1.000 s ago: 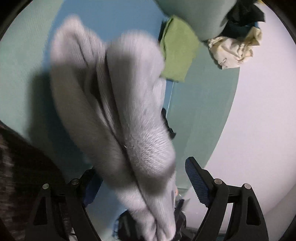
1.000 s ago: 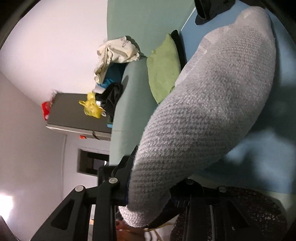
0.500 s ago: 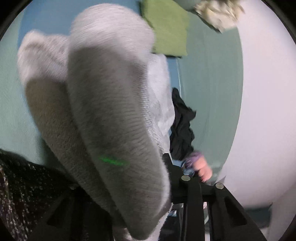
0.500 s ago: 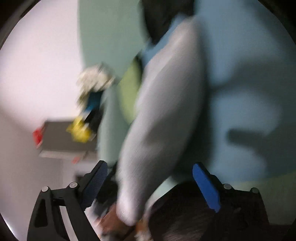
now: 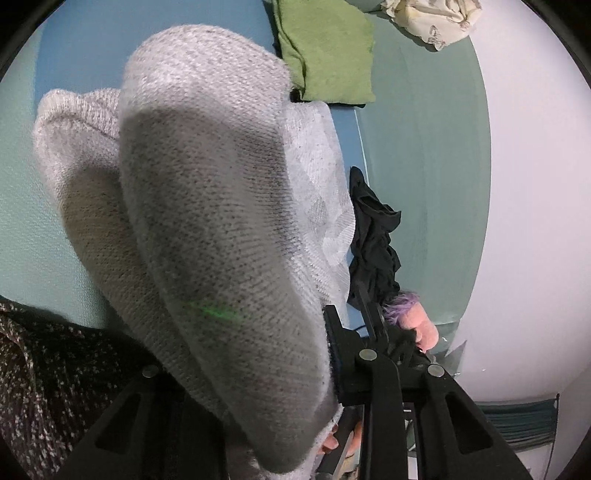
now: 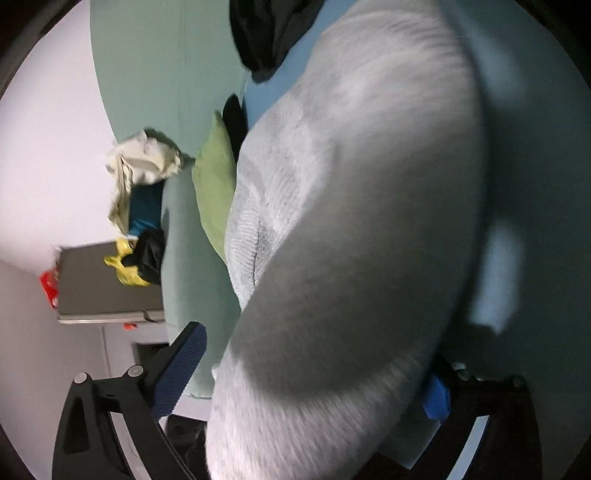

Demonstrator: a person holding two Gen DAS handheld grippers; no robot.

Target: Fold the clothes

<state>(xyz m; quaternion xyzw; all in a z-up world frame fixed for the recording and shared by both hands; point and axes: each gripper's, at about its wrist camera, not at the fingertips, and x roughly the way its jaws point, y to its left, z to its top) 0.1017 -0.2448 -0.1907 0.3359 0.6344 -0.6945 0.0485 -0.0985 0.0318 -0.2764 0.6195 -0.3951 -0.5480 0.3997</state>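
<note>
A light grey knitted sweater (image 5: 207, 206) fills the left wrist view, bunched in thick folds over the blue seat. My left gripper (image 5: 280, 373) is shut on the grey sweater; the knit hides its left finger, and the right finger (image 5: 334, 354) presses against the fabric. In the right wrist view the same sweater (image 6: 351, 240) hangs across the frame. My right gripper (image 6: 310, 373) is open, its blue pads (image 6: 181, 365) wide apart, with the sweater passing between them.
A green cushion (image 5: 325, 51) lies on the teal sofa (image 5: 421, 155), with a black garment (image 5: 373, 236) beside the sweater and a cream cloth (image 5: 432, 18) at the back. A dark speckled garment (image 5: 55, 373) lies at lower left. A grey cabinet (image 6: 99, 284) stands by the wall.
My left gripper has shut on the sweater and lifted it close to the camera. My right gripper has opened and let go of the sweater, which still hangs between its fingers.
</note>
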